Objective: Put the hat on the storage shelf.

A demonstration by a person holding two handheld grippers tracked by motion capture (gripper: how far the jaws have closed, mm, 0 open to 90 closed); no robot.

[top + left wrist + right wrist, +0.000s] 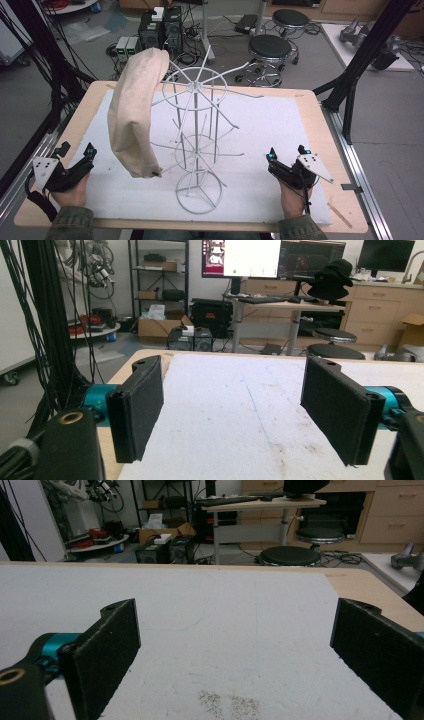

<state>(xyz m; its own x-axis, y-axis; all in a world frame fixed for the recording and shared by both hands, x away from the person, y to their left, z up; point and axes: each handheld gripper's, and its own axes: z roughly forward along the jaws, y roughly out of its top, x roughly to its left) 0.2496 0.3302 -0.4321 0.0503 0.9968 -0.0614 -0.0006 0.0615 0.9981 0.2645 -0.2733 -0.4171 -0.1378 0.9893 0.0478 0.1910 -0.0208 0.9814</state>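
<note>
A person sits at a wooden table [320,115] covered by a white mat [270,125], holding a two-jaw gripper in each hand. In the high view, the left gripper [77,150] rests near the table's front left corner and the right gripper [287,152] near the front right, well apart from each other. Both have their jaws spread wide with nothing between them; in each gripper view the black pads [142,405] stand far apart over bare mat.

Between the two hands, in the middle of the mat, stands a white wire rack [197,135], tall and thin, with spokes radiating from its rings. A cream cloth hat [135,110] hangs on the rack's left side, draped from an upper spoke and reaching down toward a lower one. The left gripper is nearer to it, though not touching.

Judging from this layout, the hat looks like the thing to be handled. The risks seem plain: the rack appears light and narrow at the base, so a sideways pull on the cloth could tip it. The fabric could also snag on a spoke end, or soft cloth could slip from a shallow pinch.
</note>
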